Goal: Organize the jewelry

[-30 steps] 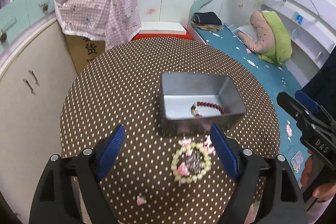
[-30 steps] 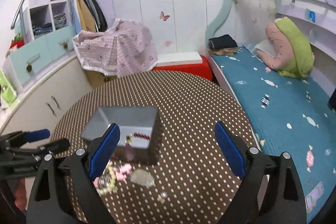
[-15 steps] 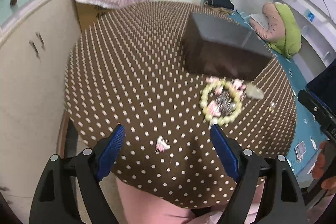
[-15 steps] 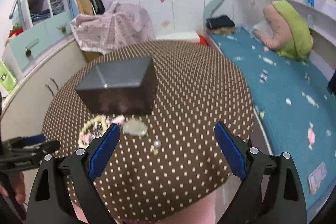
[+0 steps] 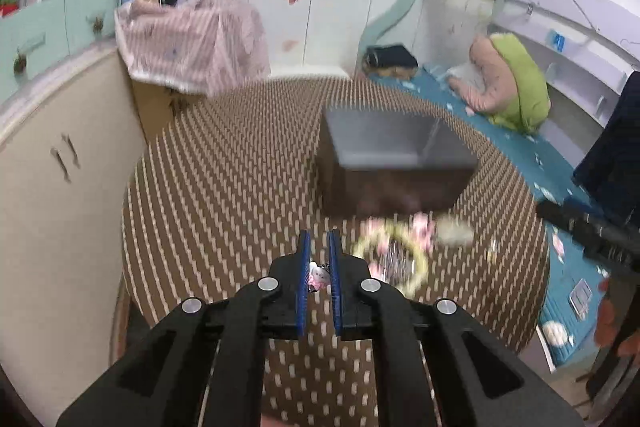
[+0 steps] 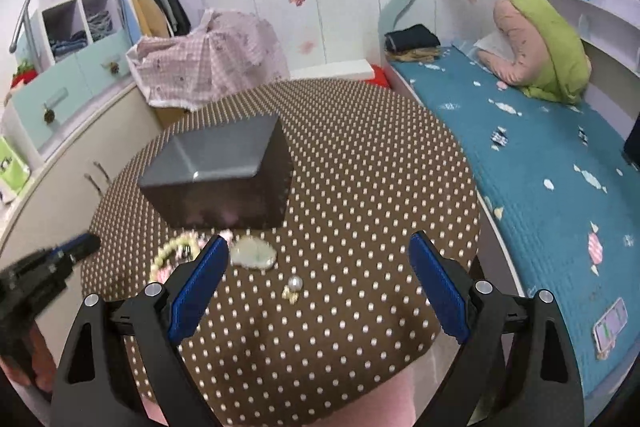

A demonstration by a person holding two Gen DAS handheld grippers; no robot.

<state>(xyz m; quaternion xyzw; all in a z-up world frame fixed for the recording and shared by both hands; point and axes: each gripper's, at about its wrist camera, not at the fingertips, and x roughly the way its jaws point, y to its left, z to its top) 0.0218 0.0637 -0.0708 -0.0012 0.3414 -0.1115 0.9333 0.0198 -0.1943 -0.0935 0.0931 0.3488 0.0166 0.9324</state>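
Left gripper (image 5: pixel 319 259), black-framed with blue pads: its jaws have just been closing, from wide apart a moment ago to a narrow gap in which a small pink-and-white charm (image 5: pixel 318 277) now sits, apparently pinched between the pads; a second ago this charm lay loose on the round table with a brown, white-dotted cloth (image 5: pixel 240 187), so the pick-up step appears made and the carry to the container would follow; the wrist view has also swung from over the rectangular grey metal tin (image 5: pixel 396 163) down to the near table edge, with the tin now standing beyond and to the right of the pads; the gripper points forward and downward, low over the cloth. Right gripper (image 6: pixel 316 287): jaws wide apart, nothing between them, held low over the near edge and tilted down; a pearl earring with gold fitting (image 6: pixel 294 285) lies on the cloth between its fingers, untouched; a pale flat translucent ornament (image 6: pixel 254 255) and a cream bead bracelet with pink flowers (image 6: pixel 172 253) lie just in front of the tin, still to be sorted; the tin's contents are hidden from both views.
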